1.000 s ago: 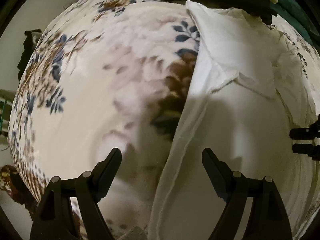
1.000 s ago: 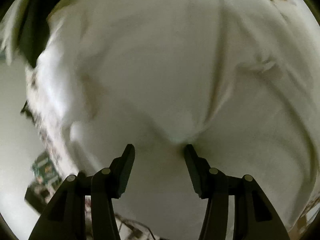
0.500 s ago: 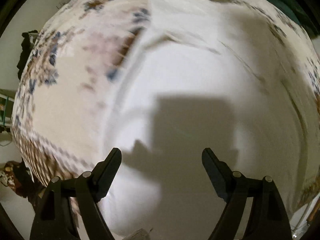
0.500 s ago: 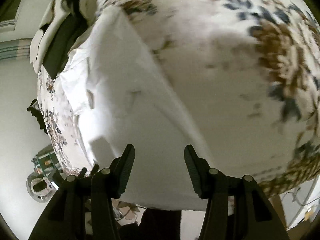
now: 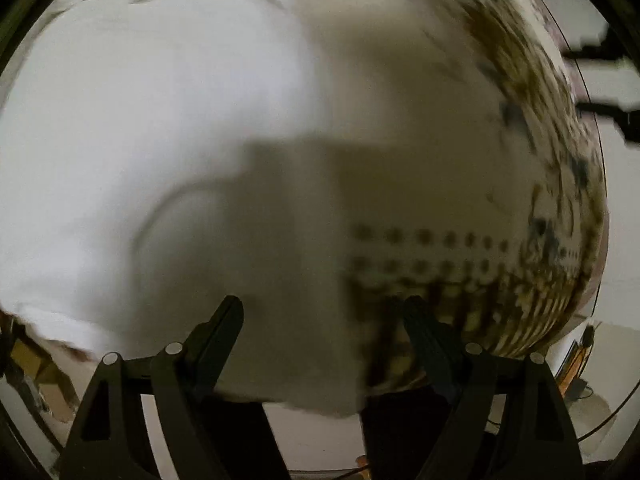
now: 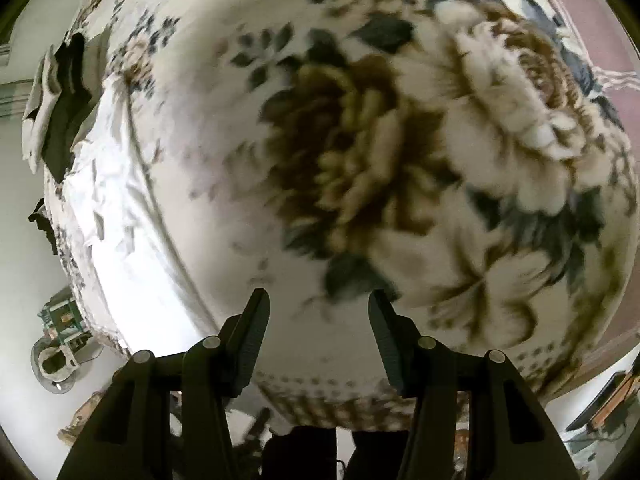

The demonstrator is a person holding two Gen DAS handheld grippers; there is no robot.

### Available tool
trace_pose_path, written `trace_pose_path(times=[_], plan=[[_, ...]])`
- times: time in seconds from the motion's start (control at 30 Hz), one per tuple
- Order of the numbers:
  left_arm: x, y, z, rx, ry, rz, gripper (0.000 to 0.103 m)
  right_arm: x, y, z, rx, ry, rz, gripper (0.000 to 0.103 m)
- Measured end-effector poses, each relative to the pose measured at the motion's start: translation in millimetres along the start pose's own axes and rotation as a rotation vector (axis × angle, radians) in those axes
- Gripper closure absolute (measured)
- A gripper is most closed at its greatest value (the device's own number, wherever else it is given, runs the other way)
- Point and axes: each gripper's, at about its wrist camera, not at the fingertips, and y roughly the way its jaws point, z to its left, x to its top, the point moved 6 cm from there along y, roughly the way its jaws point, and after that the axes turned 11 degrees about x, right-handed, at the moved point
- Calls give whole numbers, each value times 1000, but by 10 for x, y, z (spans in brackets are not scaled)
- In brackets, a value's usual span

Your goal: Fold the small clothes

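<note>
My left claw (image 5: 320,320) is wide open, holding nothing, above the white garment (image 5: 140,140). My right claw (image 6: 318,320) is open and empty; floral blanket (image 6: 360,160) at 12 o'clock.

floral bedspread (image 6: 360,168) | on it: white garment (image 5: 152,128), dark clothes (image 6: 66,116)

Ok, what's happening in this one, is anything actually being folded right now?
Not at this instant. A white garment lies spread on a floral blanket. The left gripper hangs open over the garment's edge, gripping nothing. The right gripper is open too, over bare blanket, with the garment off to its left. Both views are motion-blurred, and some dark clothing sits at the far end.
</note>
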Motion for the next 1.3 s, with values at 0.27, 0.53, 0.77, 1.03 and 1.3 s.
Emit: trace_pose_path(times=[0.27, 0.53, 0.77, 1.03, 1.3], plan=[[-125, -174, 361, 35, -108, -89, 101, 605, 130, 355, 24, -99, 11, 49], [-280, -611, 1084, 50, -206, -133, 102, 1772, 909, 1871, 216, -274, 59, 49], [-170, -781, 1356, 47, -268, -161, 102, 2483, 1699, 2711, 312, -238, 94, 52], [-177, -879, 1636, 0, -350, -187, 102, 2389, 1948, 3159, 254, -314, 79, 95], [-382, -1058, 2276, -43, -442, -221, 102, 1876, 1444, 4073, 139, -453, 33, 96]])
